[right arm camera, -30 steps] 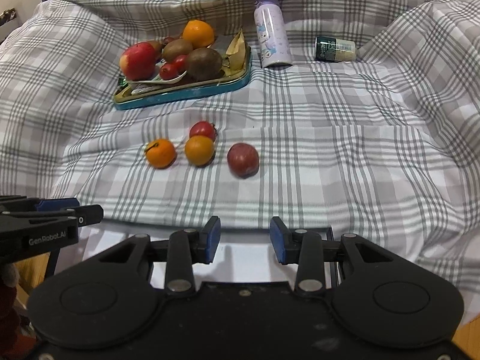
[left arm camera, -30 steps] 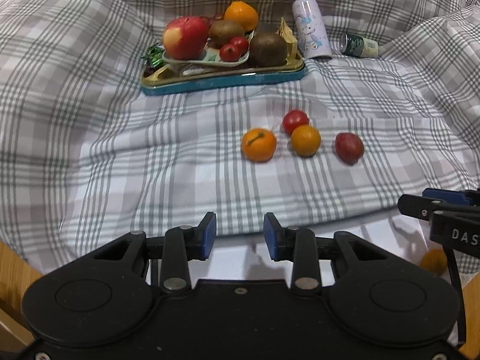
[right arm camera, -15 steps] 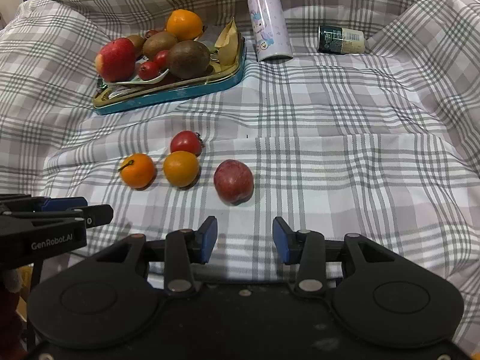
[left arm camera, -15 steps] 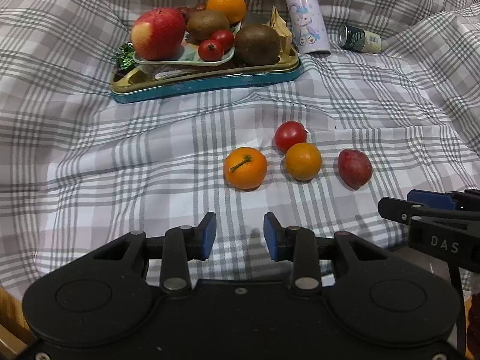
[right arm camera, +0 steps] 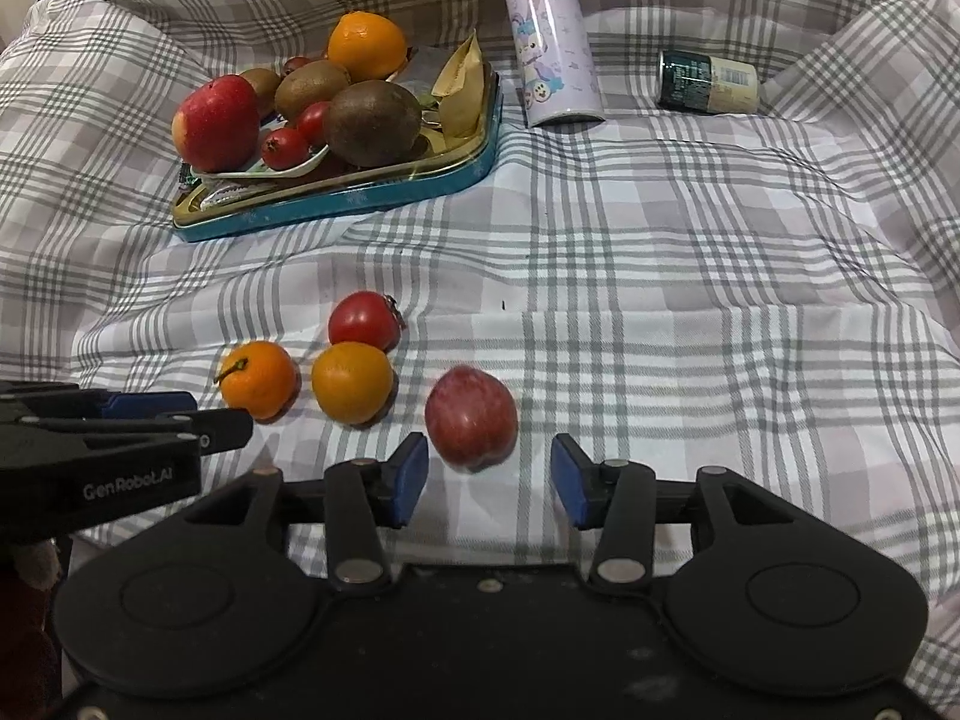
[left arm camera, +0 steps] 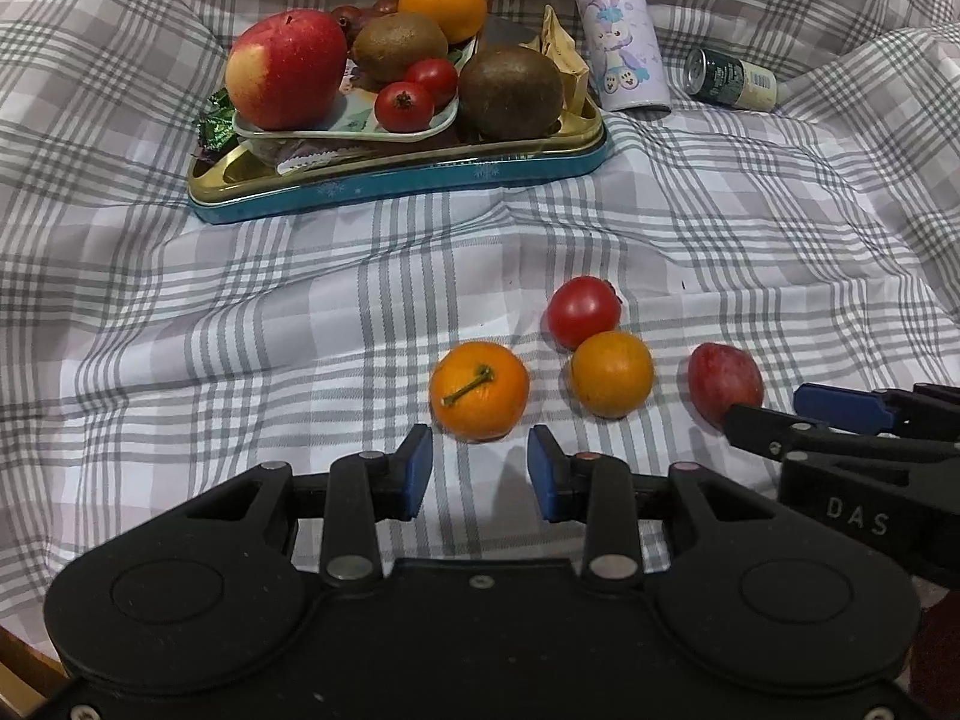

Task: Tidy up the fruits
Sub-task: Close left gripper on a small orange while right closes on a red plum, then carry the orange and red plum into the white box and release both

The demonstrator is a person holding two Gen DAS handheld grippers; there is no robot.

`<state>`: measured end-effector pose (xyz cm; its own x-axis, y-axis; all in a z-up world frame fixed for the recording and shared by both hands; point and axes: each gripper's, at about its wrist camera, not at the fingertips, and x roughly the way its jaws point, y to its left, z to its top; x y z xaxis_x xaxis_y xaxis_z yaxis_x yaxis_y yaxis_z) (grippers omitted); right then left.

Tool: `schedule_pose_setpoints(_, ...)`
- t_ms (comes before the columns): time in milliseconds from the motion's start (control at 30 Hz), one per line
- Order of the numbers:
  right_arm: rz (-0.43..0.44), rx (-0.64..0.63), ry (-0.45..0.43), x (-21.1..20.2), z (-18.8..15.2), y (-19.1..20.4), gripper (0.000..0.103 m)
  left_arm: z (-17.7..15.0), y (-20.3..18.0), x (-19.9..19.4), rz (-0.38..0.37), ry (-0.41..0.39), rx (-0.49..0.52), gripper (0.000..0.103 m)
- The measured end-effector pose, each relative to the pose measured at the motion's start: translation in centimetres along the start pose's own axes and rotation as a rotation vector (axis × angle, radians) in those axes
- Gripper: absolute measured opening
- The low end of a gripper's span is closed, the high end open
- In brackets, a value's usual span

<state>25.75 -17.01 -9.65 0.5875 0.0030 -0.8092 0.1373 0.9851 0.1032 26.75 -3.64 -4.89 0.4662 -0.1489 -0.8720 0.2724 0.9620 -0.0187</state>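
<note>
Plaid cloth [left arm camera: 240,324] soft, matt, creased; tray [left arm camera: 420,180] glossy metal; tomato [left arm camera: 583,311] smooth, shiny; claw [left arm camera: 480,468] matt black plastic.

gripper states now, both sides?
Left gripper: open, empty, just short of the stemmed orange.
Right gripper: jaws opening, empty, dark red fruit just ahead of them.

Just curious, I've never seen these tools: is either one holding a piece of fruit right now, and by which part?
Nothing is held. The left hand-held gripper is just short of the stemmed orange; the right hand-held gripper, jaws opening, faces the red plum without touching it.
</note>
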Motion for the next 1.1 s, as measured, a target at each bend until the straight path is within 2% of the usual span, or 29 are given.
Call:
schedule_pose_setpoints(367,-0.005,-0.02,0.029,2.5,1.0,0.4,0.051,1.4,0.0,1.6,0.008,0.017,-0.02,0.045)
schedule_pose_setpoints(800,-0.021,-0.046,0.004,3.4,1.9,0.6,0.052,2.4,-0.3,3.1,0.019,0.01,-0.018,0.051)
schedule_pose_setpoints(833,-0.022,-0.052,0.002,3.4,1.9,0.7,0.052,2.4,-0.3,3.2,0.021,0.01,-0.017,0.051)
schedule_pose_setpoints(900,-0.018,-0.067,-0.005,3.3,1.7,0.9,0.042,2.4,-0.4,3.4,0.022,0.011,-0.015,0.052)
schedule_pose_setpoints(933,-0.017,-0.073,-0.005,3.2,1.6,1.0,0.04,2.3,-0.4,3.5,0.022,0.011,-0.015,0.052)
schedule_pose_setpoints(1100,-0.03,-0.061,-0.01,2.7,1.2,0.7,0.04,2.2,-0.2,3.8,0.007,0.009,-0.023,0.052)
